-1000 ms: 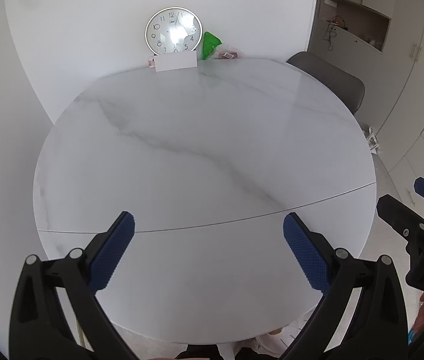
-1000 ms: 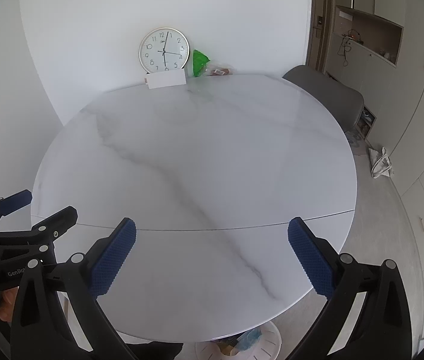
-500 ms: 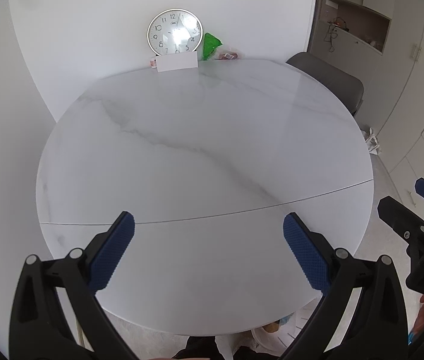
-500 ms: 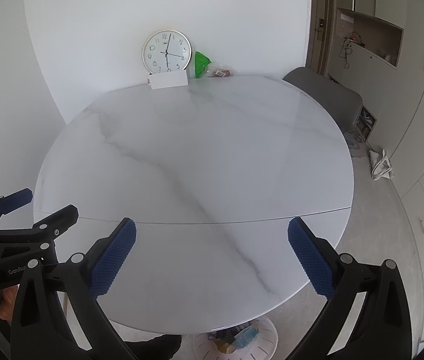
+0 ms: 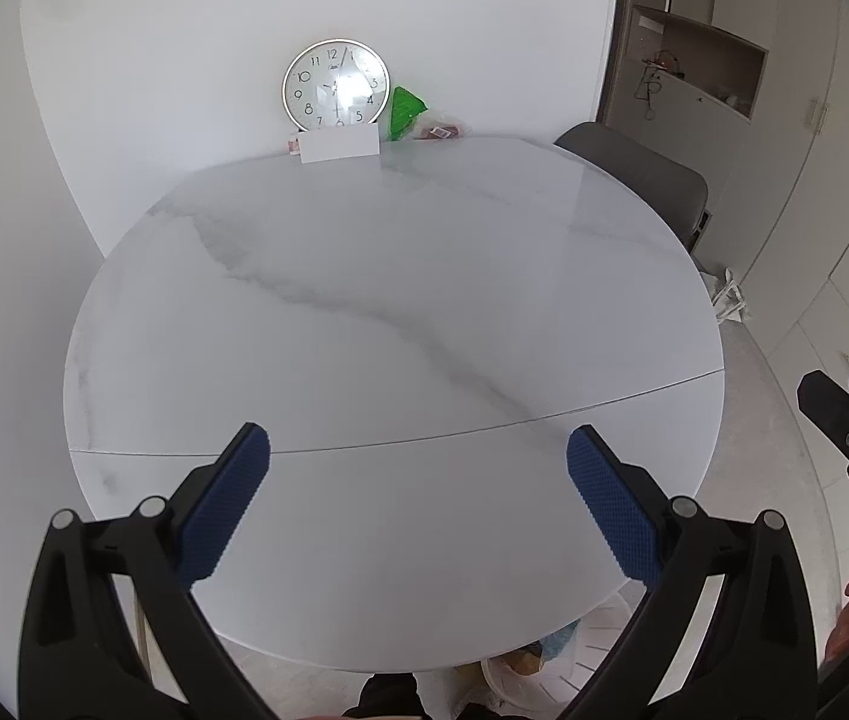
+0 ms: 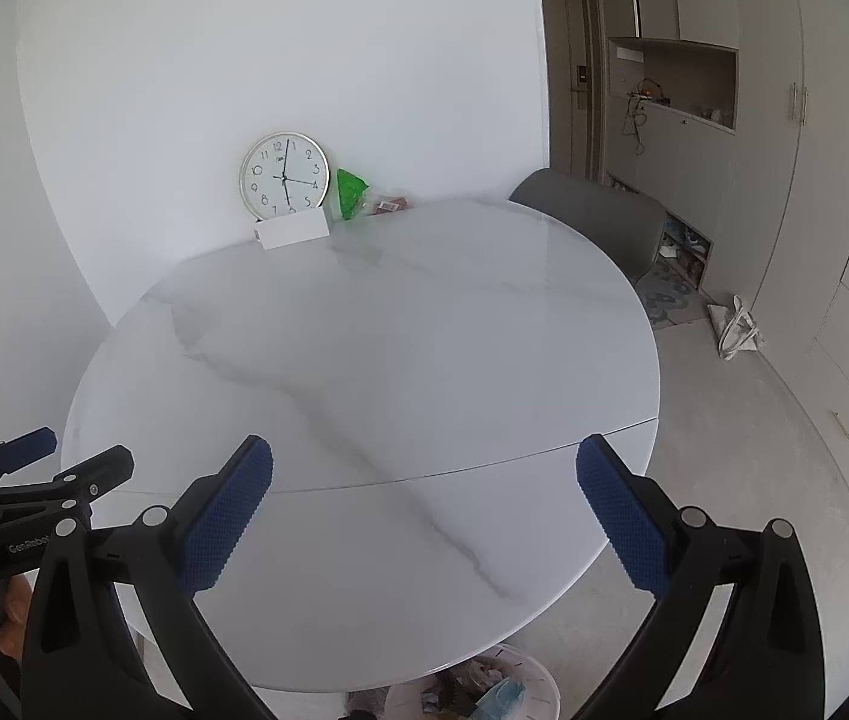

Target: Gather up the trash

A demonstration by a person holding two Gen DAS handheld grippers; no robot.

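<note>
— Where's the trash?

— In the bin [image 6: 535, 687] on the floor, tucked under the near edge of the table [image 6: 424, 360]. I see crumpled bits and something blue inside. There's also a green wrapper [image 6: 351, 192] and a clear packet [image 6: 389, 204] at the far edge, against the wall, just right of the clock [image 6: 284, 177].

— And your fingers?

— My left gripper [image 5: 418, 468] is spread wide, holding nothing, hovering over the near part of the table. My right gripper [image 6: 424, 480] is the same: wide apart, empty.

— Anything else up there?

— A white card [image 5: 340, 146] leaning in front of the clock. A grey chair [image 6: 592, 222] sits at the far right side.
</note>
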